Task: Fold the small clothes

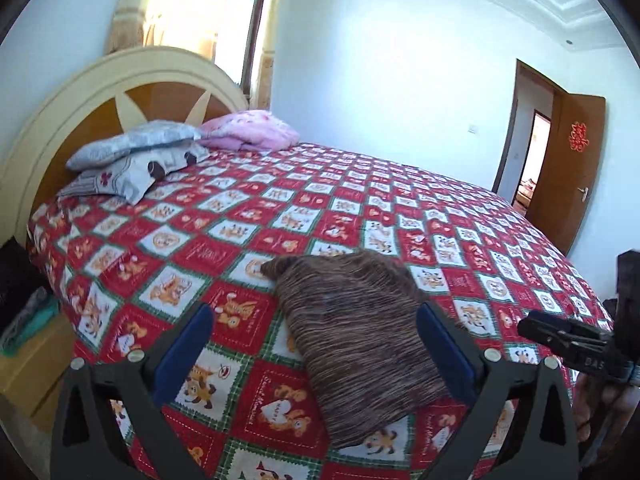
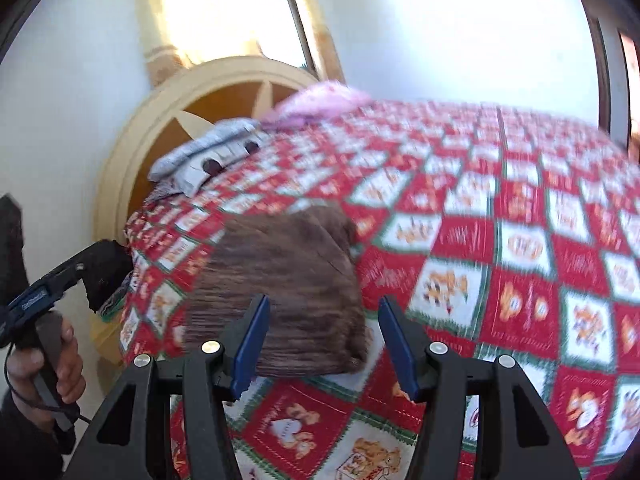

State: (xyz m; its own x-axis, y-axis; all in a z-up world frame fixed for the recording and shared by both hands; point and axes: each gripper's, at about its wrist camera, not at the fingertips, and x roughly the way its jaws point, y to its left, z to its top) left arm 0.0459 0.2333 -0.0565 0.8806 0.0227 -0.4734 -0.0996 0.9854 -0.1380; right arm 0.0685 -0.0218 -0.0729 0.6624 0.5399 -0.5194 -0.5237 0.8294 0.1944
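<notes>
- The cloth [image 1: 356,340], brown with fine streaks, lies folded in a compact bundle on the bed [image 1: 248,216], near its close edge.
- In the left wrist view the bundle runs from a narrow far end toward a wider near end, between the two blue pads of the left gripper [image 1: 316,356].
- The left gripper's jaws stand wide apart and hold nothing; its right pad appears just beside the cloth's right edge, though contact cannot be told.
- The right gripper [image 2: 324,344] hangs just near of the cloth [image 2: 280,292], its jaws open and empty; the left pad overlaps the cloth's near edge in the picture.
- The right wrist view is blurred, so fine detail of the cloth is lost there.
- Each gripper shows in the other's view: the right one at the right edge [image 1: 568,340], the left one at the left edge [image 2: 60,280], held by a hand [image 2: 48,364].
- The bed cover is a red, white and green check with cartoon bears.
- At the far left, by the headboard [image 1: 120,92], lie grey pillows [image 1: 136,152] and a pink quilt [image 1: 252,130].
- A curtained window [image 1: 208,16] stands behind the headboard.
- A brown door [image 1: 572,168] stands open at the far right.
</notes>
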